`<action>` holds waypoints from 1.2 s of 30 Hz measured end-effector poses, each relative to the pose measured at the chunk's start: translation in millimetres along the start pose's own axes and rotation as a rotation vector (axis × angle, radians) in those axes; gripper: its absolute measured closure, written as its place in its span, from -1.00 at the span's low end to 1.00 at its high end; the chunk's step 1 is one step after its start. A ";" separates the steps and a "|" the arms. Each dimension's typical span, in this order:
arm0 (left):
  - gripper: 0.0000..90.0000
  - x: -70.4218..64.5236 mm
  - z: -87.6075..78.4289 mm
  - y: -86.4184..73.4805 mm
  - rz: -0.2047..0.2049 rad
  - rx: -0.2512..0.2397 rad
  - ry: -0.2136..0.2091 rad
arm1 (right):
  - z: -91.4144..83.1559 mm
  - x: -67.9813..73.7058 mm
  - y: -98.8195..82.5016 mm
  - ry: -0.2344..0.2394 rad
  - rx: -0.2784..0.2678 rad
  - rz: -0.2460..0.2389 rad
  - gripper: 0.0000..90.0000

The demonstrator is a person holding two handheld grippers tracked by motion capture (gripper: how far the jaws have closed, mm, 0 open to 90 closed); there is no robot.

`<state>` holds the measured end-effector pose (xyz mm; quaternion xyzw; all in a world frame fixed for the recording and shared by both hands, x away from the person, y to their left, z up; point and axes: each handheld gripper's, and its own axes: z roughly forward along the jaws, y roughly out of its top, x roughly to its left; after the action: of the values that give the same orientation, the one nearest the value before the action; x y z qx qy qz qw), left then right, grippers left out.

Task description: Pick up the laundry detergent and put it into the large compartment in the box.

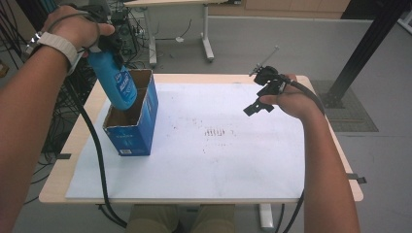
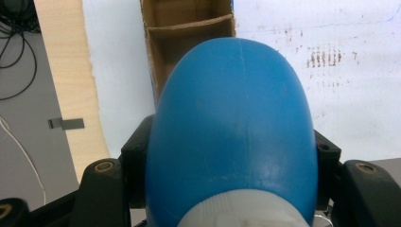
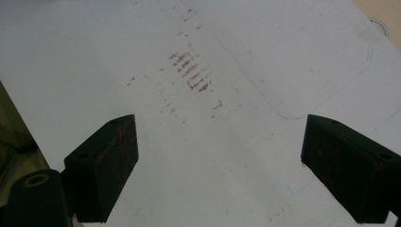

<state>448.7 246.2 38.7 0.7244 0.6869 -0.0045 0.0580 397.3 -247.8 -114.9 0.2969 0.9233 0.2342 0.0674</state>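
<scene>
two grippers are at work over a white mat point(image 1: 204, 160) on a light wooden table point(image 1: 58, 184). the left gripper point(image 1: 104, 41), up at about 10 o'clock in the high view, is clenched on the neck end of a blue plastic bottle point(image 1: 118, 82), its black jaws pressing either side just above the white cap in the left gripper view. the bottle hangs base down, tilted slightly, with its lower end already inside the open top of a blue cardboard box point(image 1: 133, 131) that stands near the mat's left edge, around 9 o'clock. holding it by the neck keeps the wide body free to slide past the box walls. the left gripper view looks down the bottle point(image 2: 231, 137) into the box point(image 2: 189, 28), where a cardboard divider splits the inside into compartments; which one the base is entering i cannot tell for sure.

the right gripper point(image 1: 257, 104) hovers at about 2 o'clock over bare mat, well apart from the box. its jaws are released and stand wide with nothing between them, as the right gripper view shows above some reddish smudges point(image 3: 191, 71). it seems parked there to stay clear of the lowering.

the likely next step is to ease the bottle straight down until it seats.
</scene>
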 end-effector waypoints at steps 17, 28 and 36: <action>-0.15 6.1 18.3 3.8 -0.032 0.002 0.002 | 5.9 -2.6 1.7 0.011 0.004 -0.002 -0.74; -0.15 6.9 36.4 7.2 -0.031 0.013 0.005 | 8.3 -3.5 0.0 0.015 0.004 0.005 -0.74; -0.15 6.0 47.3 10.0 -0.027 0.023 0.013 | 9.0 -4.5 -1.7 0.014 0.002 0.004 -0.74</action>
<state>462.5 247.4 -8.0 0.7158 0.6968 -0.0085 0.0455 402.5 -248.1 -123.7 0.2972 0.9233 0.2356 0.0601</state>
